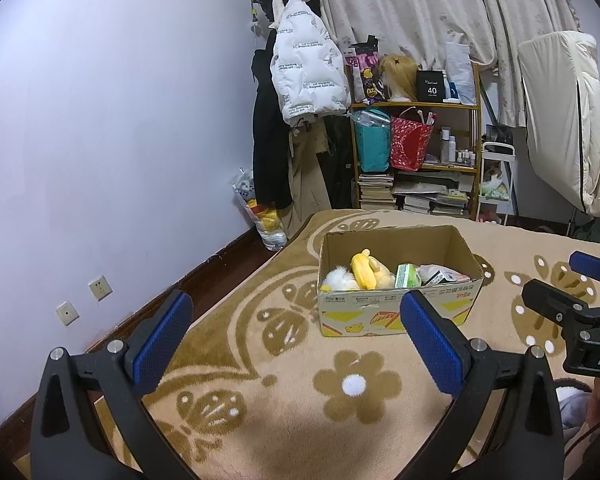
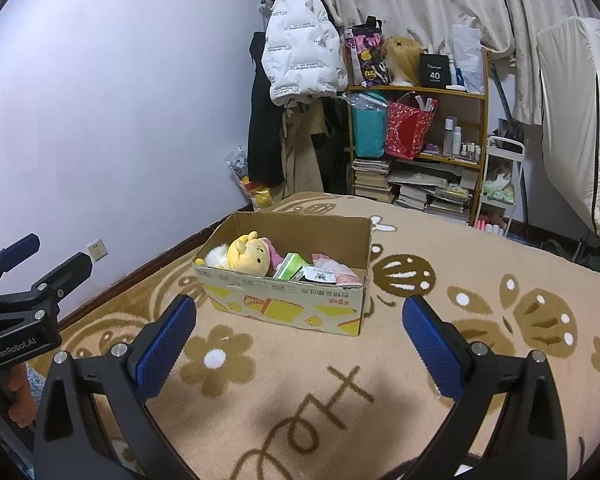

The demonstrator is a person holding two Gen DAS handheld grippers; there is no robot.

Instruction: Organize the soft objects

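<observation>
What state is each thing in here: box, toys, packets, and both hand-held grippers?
Cardboard box: open-topped, upright on the patterned blanket.
Yellow plush bear: lying inside the box, at its left end.
White plush: in the box, beside the bear.
Green packet: in the box, mid-way along.
Pink-and-white packets: in the box, right end.
Left hand-held gripper: open, holding nothing.
Right hand-held gripper: open, holding nothing.

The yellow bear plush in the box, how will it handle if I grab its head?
The yellow bear looks stuffed, so it should squash under the pads and feel light. Its body, wedged beside the white plush, will likely dangle. It may snag its neighbours in the box when lifted.
</observation>
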